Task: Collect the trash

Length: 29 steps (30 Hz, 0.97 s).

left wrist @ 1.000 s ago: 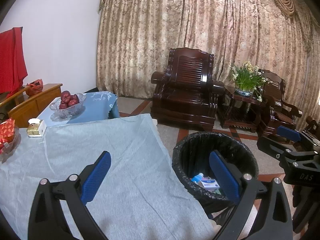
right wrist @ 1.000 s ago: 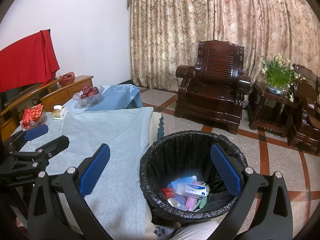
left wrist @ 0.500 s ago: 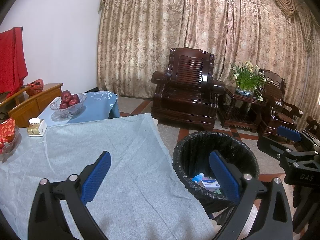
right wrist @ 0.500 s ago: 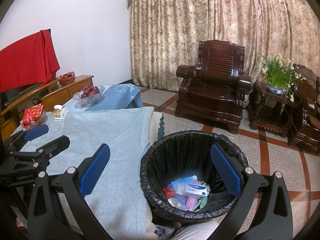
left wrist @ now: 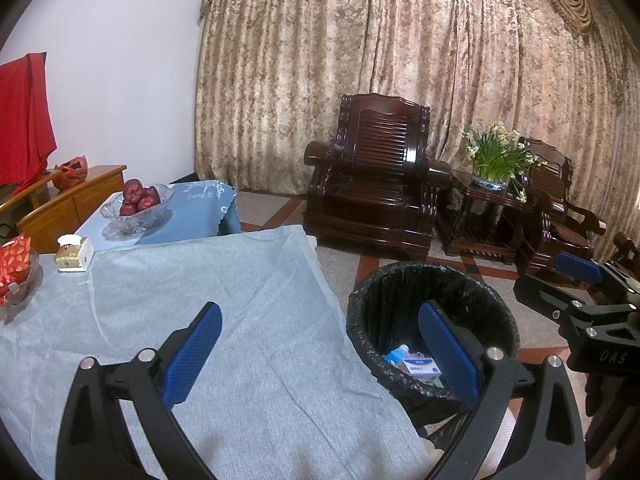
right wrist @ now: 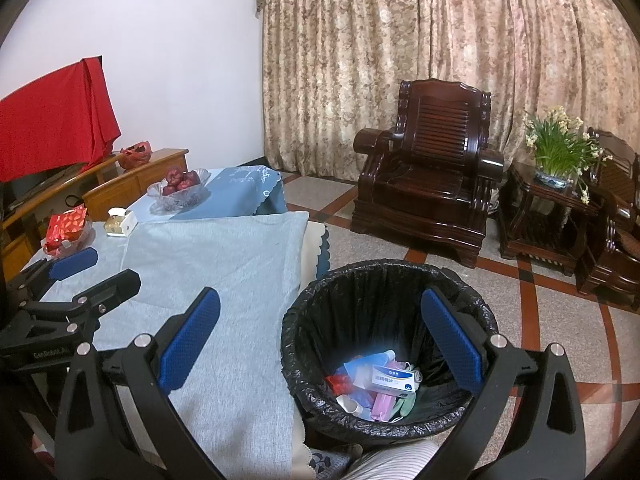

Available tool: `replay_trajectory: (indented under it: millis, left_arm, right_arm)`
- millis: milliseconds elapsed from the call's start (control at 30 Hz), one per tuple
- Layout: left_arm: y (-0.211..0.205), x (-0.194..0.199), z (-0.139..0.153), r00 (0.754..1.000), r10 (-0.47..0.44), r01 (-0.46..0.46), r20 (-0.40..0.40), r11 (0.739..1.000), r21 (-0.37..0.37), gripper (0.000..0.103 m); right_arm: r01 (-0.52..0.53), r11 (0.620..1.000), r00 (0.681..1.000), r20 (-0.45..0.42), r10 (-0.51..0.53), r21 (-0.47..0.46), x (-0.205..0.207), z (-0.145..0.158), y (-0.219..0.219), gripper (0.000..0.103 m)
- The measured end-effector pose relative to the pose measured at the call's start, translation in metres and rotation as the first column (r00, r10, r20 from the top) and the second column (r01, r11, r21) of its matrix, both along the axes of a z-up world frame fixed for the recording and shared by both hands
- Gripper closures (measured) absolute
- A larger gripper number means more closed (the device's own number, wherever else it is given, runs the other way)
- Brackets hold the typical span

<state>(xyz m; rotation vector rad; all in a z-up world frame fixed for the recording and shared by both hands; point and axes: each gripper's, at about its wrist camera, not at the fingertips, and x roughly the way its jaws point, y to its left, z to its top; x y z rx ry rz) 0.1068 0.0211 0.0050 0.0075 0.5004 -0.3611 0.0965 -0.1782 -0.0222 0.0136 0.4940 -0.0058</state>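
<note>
A black-lined trash bin (right wrist: 390, 280) stands on the floor beside the table; it also shows in the left wrist view (left wrist: 432, 276). Inside lie a white and blue box (right wrist: 394, 378), pink and blue wrappers and other scraps. My right gripper (right wrist: 320, 332) is open and empty, held above the bin's near rim and the table edge. My left gripper (left wrist: 318, 344) is open and empty, above the grey tablecloth (left wrist: 224, 312) near the table's right edge. Each gripper shows in the other's view, the left (right wrist: 76, 276) and the right (left wrist: 576, 280).
On the table's far side stand a glass bowl of red apples (left wrist: 138, 204), a small gold and white box (left wrist: 74, 254) and a dish with a red packet (left wrist: 16, 268). A dark wooden armchair (left wrist: 380, 176), a side table with a flower pot (left wrist: 492, 164) and curtains lie beyond.
</note>
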Motion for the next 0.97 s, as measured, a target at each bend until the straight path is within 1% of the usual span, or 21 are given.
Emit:
replay_trajectory:
  millis: [800, 967]
  left_arm:
    - [0.005, 0.003, -0.002, 1.000, 0.001, -0.001, -0.002, 1.000, 0.004, 0.006]
    - [0.012, 0.003, -0.014, 1.000, 0.006, -0.006, -0.007, 1.000, 0.004, 0.006]
  right_arm:
    - [-0.001, 1.000, 1.000, -0.003, 0.001, 0.001, 0.002, -0.002, 0.002, 0.005]
    - [-0.001, 1.000, 1.000, -0.005, 0.001, 0.001, 0.002, -0.003, 0.003, 0.005]
